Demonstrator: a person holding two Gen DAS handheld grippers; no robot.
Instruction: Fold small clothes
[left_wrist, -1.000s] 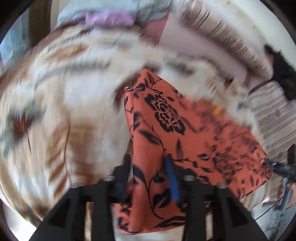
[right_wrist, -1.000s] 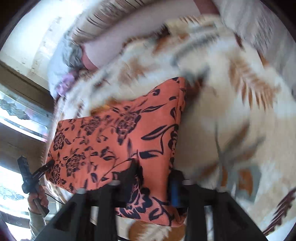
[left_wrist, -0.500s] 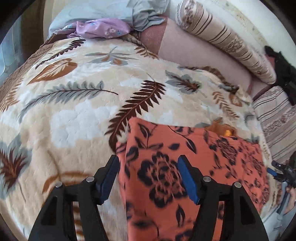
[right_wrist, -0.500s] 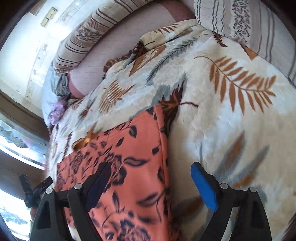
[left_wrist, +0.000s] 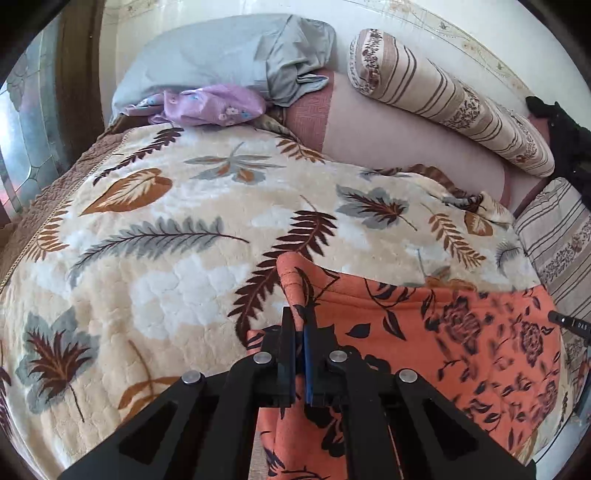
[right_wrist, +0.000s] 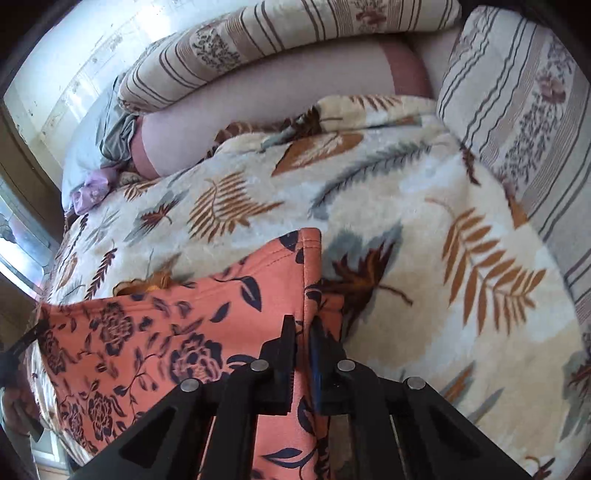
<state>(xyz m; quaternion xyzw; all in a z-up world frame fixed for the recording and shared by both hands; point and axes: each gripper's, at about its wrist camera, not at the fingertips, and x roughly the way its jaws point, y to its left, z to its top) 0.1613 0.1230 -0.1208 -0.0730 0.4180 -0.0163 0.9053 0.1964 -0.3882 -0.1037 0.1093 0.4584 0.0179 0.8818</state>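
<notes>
At lower centre of its view, the left claw (left_wrist: 299, 332) pinches the orange floral garment (left_wrist: 443, 332) at one edge on the leaf-print blanket (left_wrist: 166, 258). The right claw (right_wrist: 303, 328) pinches its opposite edge. Folding seems barely begun; further folds remain.

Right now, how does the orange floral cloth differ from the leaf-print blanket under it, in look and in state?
The orange floral cloth carries dark flowers on orange; the leaf-print blanket shows brown and grey leaves on cream. The cloth looks thin and smooth, the blanket plush. The left gripper and right gripper each pinch an edge of the cloth; the blanket lies ungripped, far wider. Both are printed fabrics spread on the bed.
</notes>
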